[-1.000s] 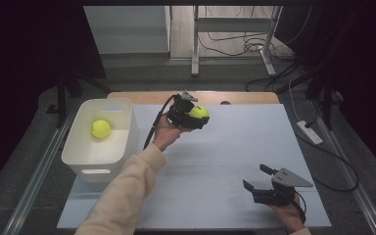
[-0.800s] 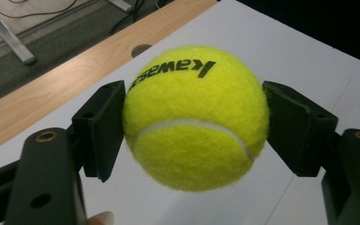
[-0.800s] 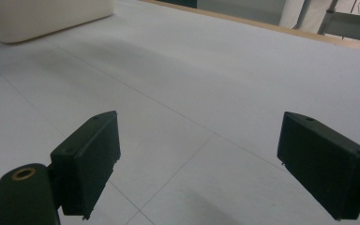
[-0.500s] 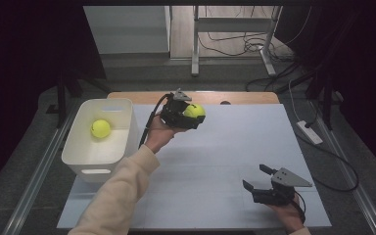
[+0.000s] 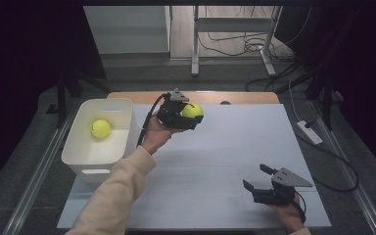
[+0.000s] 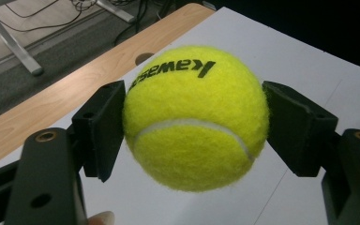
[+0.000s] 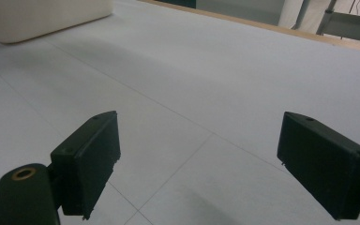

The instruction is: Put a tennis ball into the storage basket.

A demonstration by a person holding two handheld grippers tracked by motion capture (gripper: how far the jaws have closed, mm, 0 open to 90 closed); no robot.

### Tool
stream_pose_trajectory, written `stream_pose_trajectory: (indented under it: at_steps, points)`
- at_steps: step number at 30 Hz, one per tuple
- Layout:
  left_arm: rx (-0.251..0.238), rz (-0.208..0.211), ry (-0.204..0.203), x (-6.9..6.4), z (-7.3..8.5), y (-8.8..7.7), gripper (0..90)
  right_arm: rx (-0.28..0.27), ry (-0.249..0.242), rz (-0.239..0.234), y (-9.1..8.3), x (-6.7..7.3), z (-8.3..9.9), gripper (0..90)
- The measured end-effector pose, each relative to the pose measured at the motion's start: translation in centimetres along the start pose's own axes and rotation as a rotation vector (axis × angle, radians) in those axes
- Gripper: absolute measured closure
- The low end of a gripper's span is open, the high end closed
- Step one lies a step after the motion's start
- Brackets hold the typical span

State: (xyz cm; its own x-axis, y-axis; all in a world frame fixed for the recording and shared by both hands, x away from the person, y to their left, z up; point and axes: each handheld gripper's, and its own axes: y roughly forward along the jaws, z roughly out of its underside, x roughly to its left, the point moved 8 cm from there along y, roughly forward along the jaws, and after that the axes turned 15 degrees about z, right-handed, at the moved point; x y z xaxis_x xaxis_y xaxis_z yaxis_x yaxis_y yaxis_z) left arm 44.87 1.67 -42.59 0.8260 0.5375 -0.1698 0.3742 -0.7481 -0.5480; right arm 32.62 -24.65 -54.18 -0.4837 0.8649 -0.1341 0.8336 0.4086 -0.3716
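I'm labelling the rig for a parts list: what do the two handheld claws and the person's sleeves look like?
Both the left claw and the right claw are black with two flat, blocky pads and brass-coloured screw eyes. Each carries a grey three-cornered plate and trails a black cable. The sleeves are cream.

The tennis ball (image 6: 194, 119) is fuzzy felt; the bin (image 5: 127, 129) is smooth white plastic; the desk (image 5: 225, 97) edge is wood under a matt white sheet (image 5: 235, 147).
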Motion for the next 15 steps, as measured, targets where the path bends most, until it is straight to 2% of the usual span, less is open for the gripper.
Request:
stream_pose_trajectory:
  at_steps: [15]
  points:
    - [-0.035, -0.019, -0.003, 0.4, 0.2, -2.4, 26.8, 0.001, -0.003, -0.003, 0.0, 0.0, 0.0, 13.9]
